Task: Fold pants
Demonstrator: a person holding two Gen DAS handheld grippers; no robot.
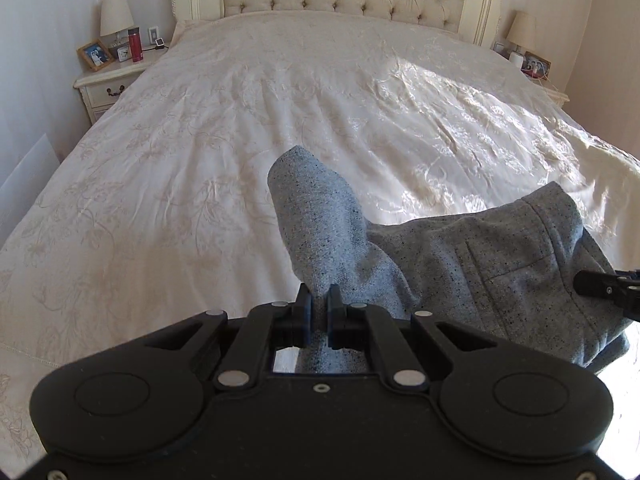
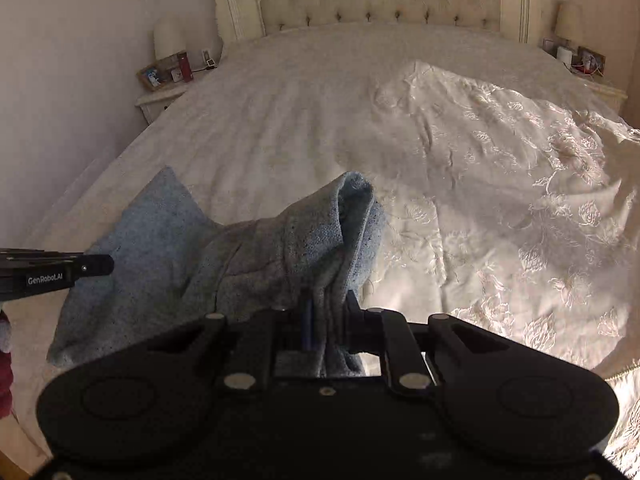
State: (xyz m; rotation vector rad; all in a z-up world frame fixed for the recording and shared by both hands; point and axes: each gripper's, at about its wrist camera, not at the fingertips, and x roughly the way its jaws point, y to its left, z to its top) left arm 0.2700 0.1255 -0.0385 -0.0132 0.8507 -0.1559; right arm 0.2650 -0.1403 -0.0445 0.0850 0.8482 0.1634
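Both grippers, left (image 1: 318, 300) and right (image 2: 328, 312), jaws clamping grey pants (image 1: 460, 264); left housing reads "GenRobot.AI".

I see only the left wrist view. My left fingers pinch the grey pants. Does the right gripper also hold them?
Observer: Yes, the right gripper is shut on a bunched part of the pants.
Operator: Which part of them is it?
Observer: I cannot tell; an open fabric end stands up past the fingers.
Operator: Is the bedspread flat on that side?
Observer: No, the bedspread is wrinkled there, in sunlight.
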